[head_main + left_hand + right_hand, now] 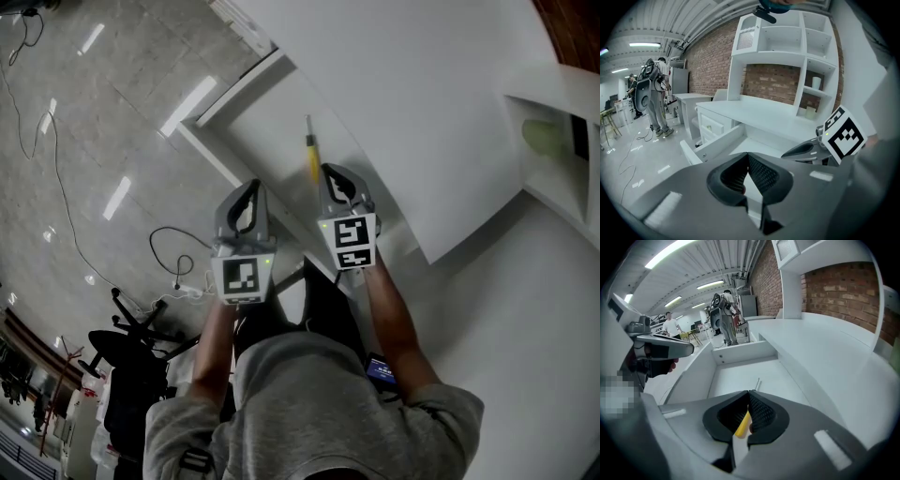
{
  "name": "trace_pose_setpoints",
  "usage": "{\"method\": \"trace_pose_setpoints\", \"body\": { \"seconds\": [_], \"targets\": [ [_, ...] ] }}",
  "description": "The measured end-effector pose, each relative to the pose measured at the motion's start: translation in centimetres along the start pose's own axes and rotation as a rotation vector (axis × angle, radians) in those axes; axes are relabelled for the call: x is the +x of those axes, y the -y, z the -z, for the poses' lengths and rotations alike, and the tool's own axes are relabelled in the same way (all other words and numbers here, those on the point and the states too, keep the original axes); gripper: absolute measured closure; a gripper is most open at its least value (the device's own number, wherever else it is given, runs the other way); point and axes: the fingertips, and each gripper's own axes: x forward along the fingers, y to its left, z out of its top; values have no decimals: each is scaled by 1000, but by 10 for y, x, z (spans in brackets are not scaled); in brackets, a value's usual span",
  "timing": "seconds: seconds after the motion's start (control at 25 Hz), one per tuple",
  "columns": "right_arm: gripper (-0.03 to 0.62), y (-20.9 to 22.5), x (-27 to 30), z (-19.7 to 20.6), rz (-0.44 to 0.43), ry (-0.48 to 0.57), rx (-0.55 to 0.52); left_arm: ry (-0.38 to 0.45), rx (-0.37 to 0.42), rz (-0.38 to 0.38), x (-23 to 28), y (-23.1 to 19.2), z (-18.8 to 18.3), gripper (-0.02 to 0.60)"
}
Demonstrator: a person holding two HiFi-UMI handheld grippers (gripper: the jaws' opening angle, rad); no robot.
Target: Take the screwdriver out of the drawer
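Container 1: white drawer (258,127), pulled out from under the white desk top (403,94). Holds a screwdriver (311,150), flat on the drawer floor, on the side nearer the desk edge.

Container 2: shelf unit (774,52) over the desk, with open compartments. Small white cylinder (816,83) upright in one on the right. In the head view, pale green object (544,139) in a compartment, too blurred to identify.

Orientation of screwdriver: long axis along the drawer floor, running away from the person. Shaft end far, toward the far drawer wall (740,351); handle end near, toward the grippers.

Appearance: yellow handle, thin grey metal shaft; tip too small to read.

Note on right gripper (326,171): jaws closed tip to tip, clamping nothing. Sits just beside the handle end in the head view; touching or not, cannot tell. In the right gripper view, yellow of the handle visible through the opening behind the tips, shaft visible just past them.

Note on left gripper (253,186): jaws likewise together, empty. Over the drawer, beside the right gripper, apart from the screwdriver.
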Motion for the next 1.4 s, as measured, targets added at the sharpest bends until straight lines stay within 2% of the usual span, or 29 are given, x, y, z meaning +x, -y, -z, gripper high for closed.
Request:
{"method": "trace_pose_setpoints", "body": {
  "seconds": [0.12,0.32,0.4,0.6,0.76,1.12,1.4],
  "targets": [
    [588,2,14,6,-6,-36,13,-11,-1,2,6,-1,2,569],
    [494,1,35,17,-31,-100,35,-29,-6,0,13,-4,3,569],
    [431,-1,43,22,-44,-129,44,-36,-11,-1,14,-5,4,569],
    [382,-4,61,35,-66,-195,46,-44,-11,-3,19,-8,7,569],
    [388,-4,68,43,-66,-238,44,-48,-21,-6,19,-10,10,569],
    [500,4,71,51,-3,-267,21,-57,-28,-5,20,-14,12,569],
    [511,7,69,49,7,-281,18,-48,-36,-8,17,-15,10,569]
  ]
}}
